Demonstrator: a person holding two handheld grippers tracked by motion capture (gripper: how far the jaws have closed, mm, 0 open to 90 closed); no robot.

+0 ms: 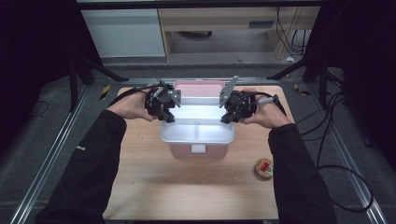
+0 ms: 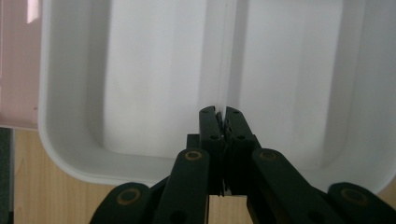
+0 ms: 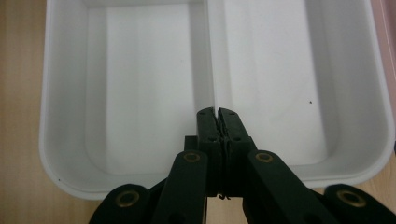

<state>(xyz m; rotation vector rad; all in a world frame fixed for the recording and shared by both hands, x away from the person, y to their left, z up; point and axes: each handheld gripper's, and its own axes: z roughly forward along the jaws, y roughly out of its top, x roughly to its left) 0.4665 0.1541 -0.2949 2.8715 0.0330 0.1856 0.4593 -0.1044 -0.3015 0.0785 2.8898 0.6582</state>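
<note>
High view: you hold the white divided tray (image 1: 197,133) just above the pink box (image 1: 198,150) at mid-table, left gripper (image 1: 166,115) and right gripper (image 1: 227,116) each pinching an end wall at the tray's divider, jaws pressed together.

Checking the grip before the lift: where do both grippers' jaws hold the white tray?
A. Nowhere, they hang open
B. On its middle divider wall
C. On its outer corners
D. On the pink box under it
B: in each gripper view the jaws are pinched shut on the white tray's divider wall.
</note>
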